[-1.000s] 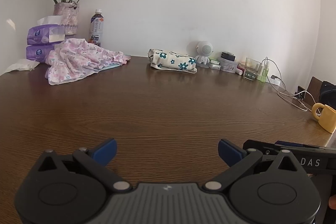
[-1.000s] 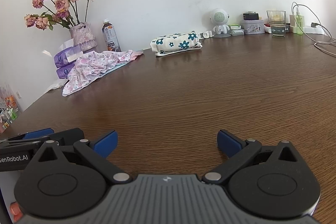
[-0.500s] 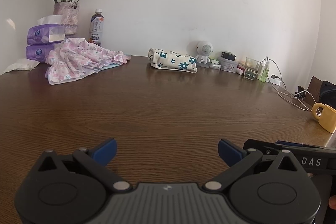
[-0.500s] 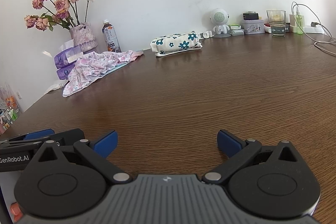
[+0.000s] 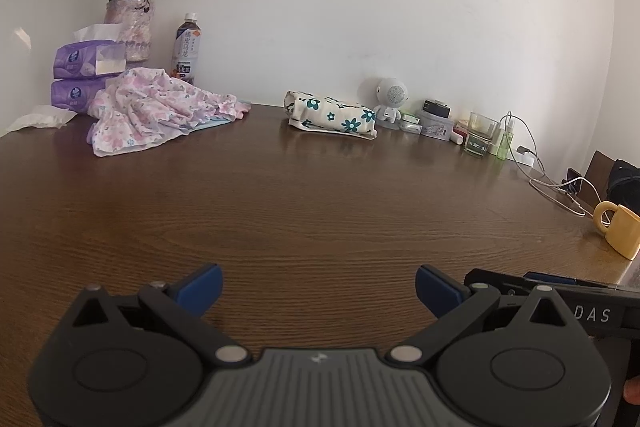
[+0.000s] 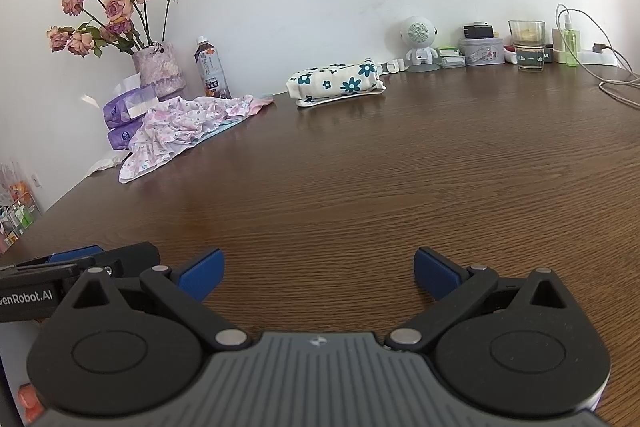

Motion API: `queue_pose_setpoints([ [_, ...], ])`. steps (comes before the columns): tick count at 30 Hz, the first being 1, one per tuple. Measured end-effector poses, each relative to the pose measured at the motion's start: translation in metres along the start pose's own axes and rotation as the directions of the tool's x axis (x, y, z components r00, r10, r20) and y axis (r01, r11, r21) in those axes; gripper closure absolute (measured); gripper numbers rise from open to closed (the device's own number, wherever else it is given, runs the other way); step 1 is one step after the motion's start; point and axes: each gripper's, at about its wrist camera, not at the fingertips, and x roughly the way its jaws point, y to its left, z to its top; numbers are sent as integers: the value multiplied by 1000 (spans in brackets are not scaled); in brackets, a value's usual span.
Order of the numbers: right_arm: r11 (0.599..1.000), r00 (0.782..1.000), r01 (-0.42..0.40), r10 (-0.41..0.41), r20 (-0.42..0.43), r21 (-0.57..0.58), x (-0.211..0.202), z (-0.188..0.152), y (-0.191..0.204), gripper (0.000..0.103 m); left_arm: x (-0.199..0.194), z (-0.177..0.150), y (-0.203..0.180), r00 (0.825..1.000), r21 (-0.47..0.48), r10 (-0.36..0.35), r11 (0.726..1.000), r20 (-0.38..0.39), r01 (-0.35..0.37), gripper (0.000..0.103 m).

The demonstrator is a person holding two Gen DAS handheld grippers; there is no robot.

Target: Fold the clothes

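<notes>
Left gripper: blue-padded fingers spread wide, nothing between them, low over bare brown wooden table. Right gripper: same state, fingers spread, empty, just beside the left one. Yellow mug near right table edge. Far side, well apart from both grippers: crumpled pink floral garment lying unfolded at far left, over a light blue cloth; folded white cloth with teal flowers near the wall at centre. Behind the pink garment: purple tissue packs, drink bottle, vase of dried roses. Small white robot figure and glass along the wall to the right
</notes>
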Motion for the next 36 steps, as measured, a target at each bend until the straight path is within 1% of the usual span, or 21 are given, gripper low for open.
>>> queue_pose_setpoints([
  [36,1000,1000,6,-6,-4,-8,1,1,1,0,-2,0,-1,1000,4,0,1000,12,0,0],
])
